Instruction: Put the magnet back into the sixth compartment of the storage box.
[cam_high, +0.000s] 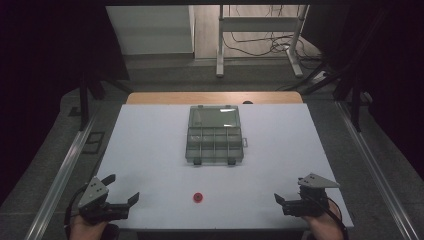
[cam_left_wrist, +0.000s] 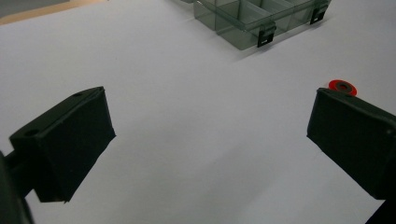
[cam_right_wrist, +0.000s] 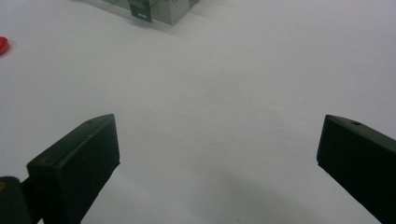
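both grippers, left (cam_high: 122, 192) and right (cam_high: 290, 197), gape empty; small flat red rubber washer (cam_high: 198, 197) looks light, thin, slippery: pinch its rim edgewise

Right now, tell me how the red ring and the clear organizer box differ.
The red ring is small, flat and opaque red; the organizer box is far larger, see-through grey, divided into compartments, with black latches. The ring lies near the table's front edge between both grippers; the box sits farther back. Both rest untouched on the white table.
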